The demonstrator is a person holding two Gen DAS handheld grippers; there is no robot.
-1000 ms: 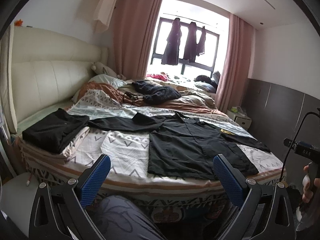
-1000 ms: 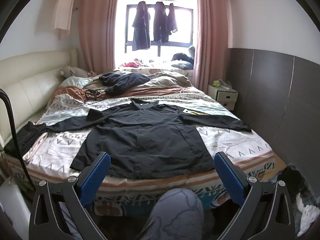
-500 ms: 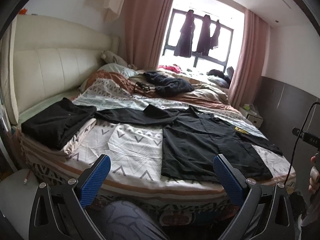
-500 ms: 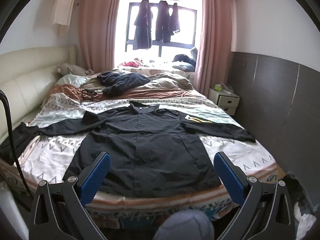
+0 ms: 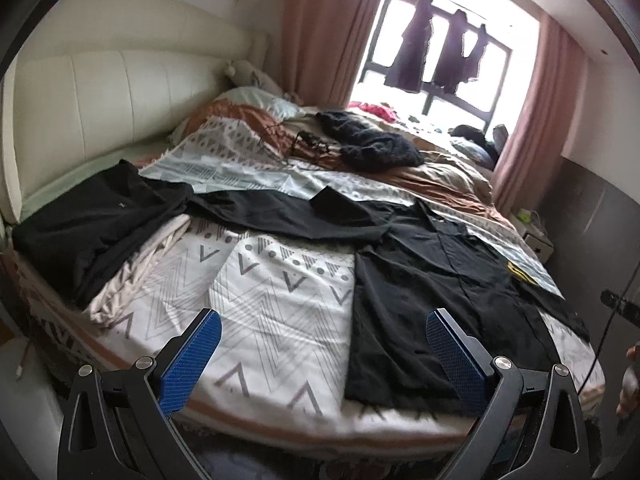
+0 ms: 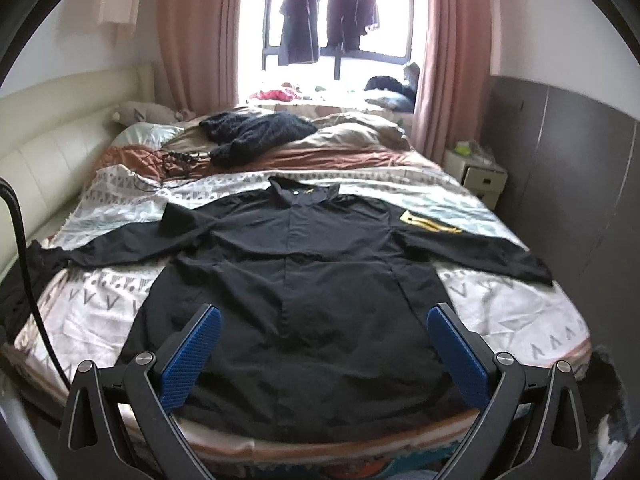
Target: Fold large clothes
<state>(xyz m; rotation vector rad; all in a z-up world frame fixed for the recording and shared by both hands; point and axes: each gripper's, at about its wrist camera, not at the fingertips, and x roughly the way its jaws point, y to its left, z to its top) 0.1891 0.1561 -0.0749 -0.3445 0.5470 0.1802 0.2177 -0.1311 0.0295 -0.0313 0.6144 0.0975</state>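
Note:
A large black long-sleeved shirt (image 6: 296,288) lies spread flat on the bed, collar toward the window and hem near the bed's near edge, both sleeves stretched out sideways. It also shows in the left wrist view (image 5: 432,280), right of centre. My left gripper (image 5: 320,344) is open and empty, above the patterned bedsheet (image 5: 272,292) left of the shirt's hem. My right gripper (image 6: 324,340) is open and empty, above the shirt's lower part.
A pile of black and beige clothes (image 5: 92,224) lies at the bed's left corner by the cream headboard (image 5: 100,96). A dark knit garment (image 6: 256,128) and cables (image 6: 176,160) lie further back. A white nightstand (image 6: 476,176) stands right of the bed.
Both grippers have moved forward, closer to the bed and over its near edge. The left view has turned toward the bed's left side. Both stay open.

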